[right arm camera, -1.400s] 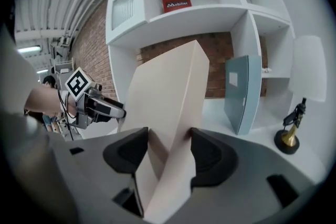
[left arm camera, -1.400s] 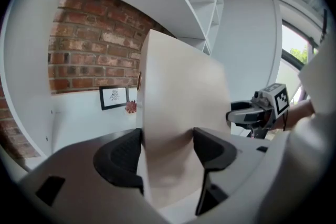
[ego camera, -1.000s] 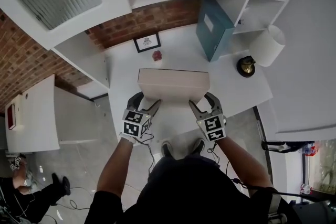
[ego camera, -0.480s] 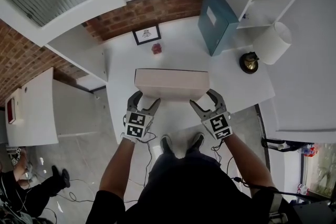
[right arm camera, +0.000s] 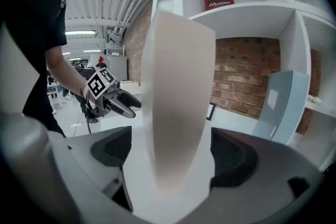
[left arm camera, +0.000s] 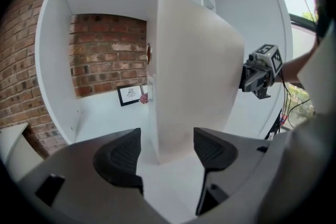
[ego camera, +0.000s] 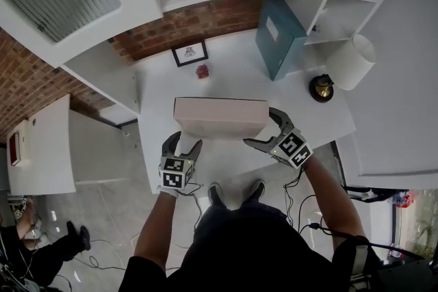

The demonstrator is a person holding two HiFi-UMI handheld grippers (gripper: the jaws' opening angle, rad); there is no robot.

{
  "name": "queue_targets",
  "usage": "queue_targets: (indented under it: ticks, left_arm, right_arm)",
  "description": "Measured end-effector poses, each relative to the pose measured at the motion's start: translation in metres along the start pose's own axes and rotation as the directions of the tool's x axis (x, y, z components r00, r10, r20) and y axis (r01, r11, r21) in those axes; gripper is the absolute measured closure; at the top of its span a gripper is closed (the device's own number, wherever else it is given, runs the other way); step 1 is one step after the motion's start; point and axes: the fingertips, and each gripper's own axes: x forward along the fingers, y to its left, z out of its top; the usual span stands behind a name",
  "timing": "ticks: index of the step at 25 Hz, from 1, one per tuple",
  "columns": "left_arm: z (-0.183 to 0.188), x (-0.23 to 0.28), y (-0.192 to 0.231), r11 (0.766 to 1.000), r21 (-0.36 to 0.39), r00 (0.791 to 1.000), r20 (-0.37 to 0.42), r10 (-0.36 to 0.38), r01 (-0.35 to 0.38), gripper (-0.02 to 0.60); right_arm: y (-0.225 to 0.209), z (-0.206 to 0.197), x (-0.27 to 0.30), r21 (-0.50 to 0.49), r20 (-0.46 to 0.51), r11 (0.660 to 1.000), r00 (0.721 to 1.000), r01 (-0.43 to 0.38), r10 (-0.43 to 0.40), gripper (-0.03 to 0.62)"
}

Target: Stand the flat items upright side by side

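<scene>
A pale flat box [ego camera: 219, 117] stands on its long edge across the white table [ego camera: 157, 89]. It rises in front of me in the left gripper view [left arm camera: 194, 76] and in the right gripper view [right arm camera: 176, 92]. My left gripper [ego camera: 183, 141] is open, just off the box's left end and apart from it, with nothing between its pads [left arm camera: 121, 157]. My right gripper [ego camera: 260, 126] straddles the right end. Its jaws have just been opening, and a gap shows on both sides of the box. A teal box [ego camera: 279, 34] stands upright at the back right.
A small framed picture [ego camera: 191, 52] and a little red object [ego camera: 202, 71] sit behind the pale box against the brick wall. A white lamp [ego camera: 349, 61] with a brass base [ego camera: 321, 87] stands right of the teal box. White shelves surround the table; its near edge runs under my grippers.
My left gripper has drawn back from the box's left end toward me and sunk. My right gripper has turned and its jaws have spread off the box. The box stays upright.
</scene>
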Motion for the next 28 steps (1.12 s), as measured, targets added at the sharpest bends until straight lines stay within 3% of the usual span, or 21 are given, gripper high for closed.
queue_targets:
  ticks: [5,8,11,14,18,20,22,25,28]
  left_arm:
    - [-0.014,-0.018,0.005,0.998,-0.068,1.0,-0.005,0.008,-0.008,0.27]
    - [-0.021,-0.025,0.006,0.997,-0.079,1.0,-0.017,-0.001,0.0,0.27]
    - [-0.024,-0.027,0.005,0.997,-0.076,1.0,-0.022,-0.019,0.017,0.27]
    - [-0.017,-0.026,0.0,0.997,-0.065,0.999,-0.008,-0.051,0.051,0.271]
    - [0.002,-0.018,-0.008,0.993,-0.031,0.993,0.024,-0.117,0.117,0.272]
    - [0.011,-0.015,-0.012,0.989,-0.015,0.988,0.039,-0.146,0.147,0.27]
    - [0.019,-0.015,-0.017,0.984,0.004,0.983,0.053,-0.178,0.178,0.271]
    - [0.027,-0.016,-0.023,0.973,0.036,0.971,0.068,-0.228,0.226,0.272]
    - [0.029,-0.022,-0.021,0.963,0.045,0.96,0.077,-0.268,0.265,0.272]
  right_arm:
    - [-0.003,0.003,0.015,-0.039,-0.02,0.999,1.0,-0.008,0.007,0.141]
    - [-0.005,0.005,0.016,-0.025,-0.018,1.0,1.0,0.009,-0.009,0.233]
    - [-0.002,0.007,0.014,-0.015,-0.014,0.999,0.999,0.029,-0.03,0.253]
    - [-0.001,0.011,0.008,-0.004,-0.008,0.996,0.996,0.09,-0.09,0.262]
    - [-0.02,0.012,-0.009,0.082,-0.015,0.965,0.968,0.251,-0.251,0.27]
    - [-0.036,0.006,-0.022,0.155,-0.036,0.924,0.936,0.35,-0.349,0.272]
    - [-0.052,-0.004,-0.038,0.215,-0.078,0.86,0.886,0.463,-0.458,0.272]
    - [-0.075,-0.021,-0.063,0.258,-0.169,0.728,0.772,0.635,-0.613,0.272]
    - [-0.091,-0.033,-0.081,0.312,-0.232,0.589,0.661,0.745,-0.713,0.273]
